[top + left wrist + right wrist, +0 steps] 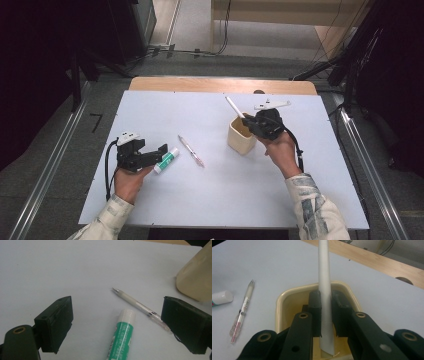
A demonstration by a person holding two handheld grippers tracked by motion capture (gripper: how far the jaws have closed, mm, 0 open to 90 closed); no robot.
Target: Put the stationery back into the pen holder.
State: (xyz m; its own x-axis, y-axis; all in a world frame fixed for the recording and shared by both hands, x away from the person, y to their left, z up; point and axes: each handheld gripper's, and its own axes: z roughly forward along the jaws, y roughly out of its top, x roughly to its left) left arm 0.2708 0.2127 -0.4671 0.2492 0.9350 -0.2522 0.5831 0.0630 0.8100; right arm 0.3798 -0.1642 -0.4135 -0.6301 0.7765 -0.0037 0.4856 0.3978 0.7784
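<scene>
Table (150, 210) mid-frame. Cream cup (241, 135) right of centre, w/ right gripper (326, 315) clamped on white stick (324, 277), lower end inside cup. Lower straight, let go only once tip seated. Left gripper (117, 325) agape at lower left, straddling glue stick (121, 340); pen (137, 306) just beside.

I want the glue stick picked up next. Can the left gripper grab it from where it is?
Probably yes. The left gripper is open, and the glue stick lies flat on the table between its jaws with nothing on top. The pen lies close beside the cap, so it might get nudged.
</scene>
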